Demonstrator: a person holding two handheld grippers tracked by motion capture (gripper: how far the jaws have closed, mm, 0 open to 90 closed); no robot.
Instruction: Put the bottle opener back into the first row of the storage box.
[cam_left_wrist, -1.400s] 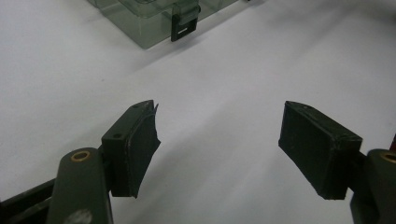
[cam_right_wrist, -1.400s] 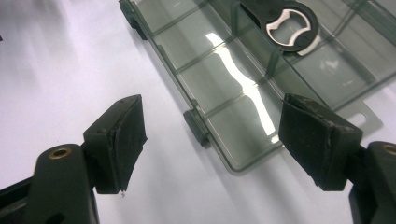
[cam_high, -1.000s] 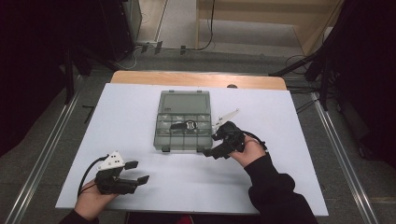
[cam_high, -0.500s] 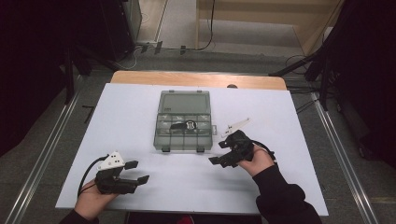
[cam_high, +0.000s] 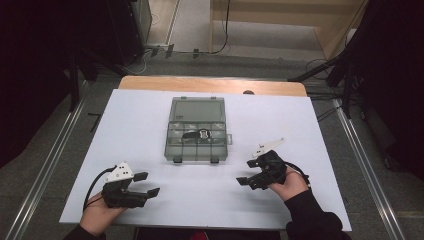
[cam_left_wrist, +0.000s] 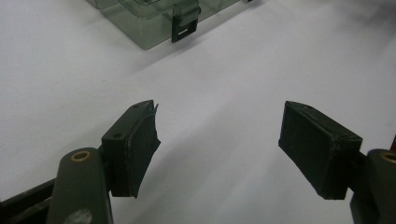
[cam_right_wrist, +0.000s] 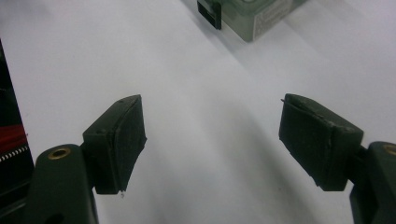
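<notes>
Both the left gripper (cam_high: 149, 184) and right gripper (cam_high: 246, 173) are gaping wide, empty, resting near the compartment box (cam_high: 197, 131) ahead of them.

The right gripper (cam_right_wrist: 212, 140) hangs with jaws wide apart over the white table (cam_right_wrist: 210, 84). Beyond sits what looks like a clear box (cam_right_wrist: 252, 14) corner.

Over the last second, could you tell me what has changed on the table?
The right gripper has drawn back from the front right corner of the clear compartment box toward the person, and is open with nothing in it. The left gripper stayed open at the near left, and the box stayed shut and in place.
</notes>
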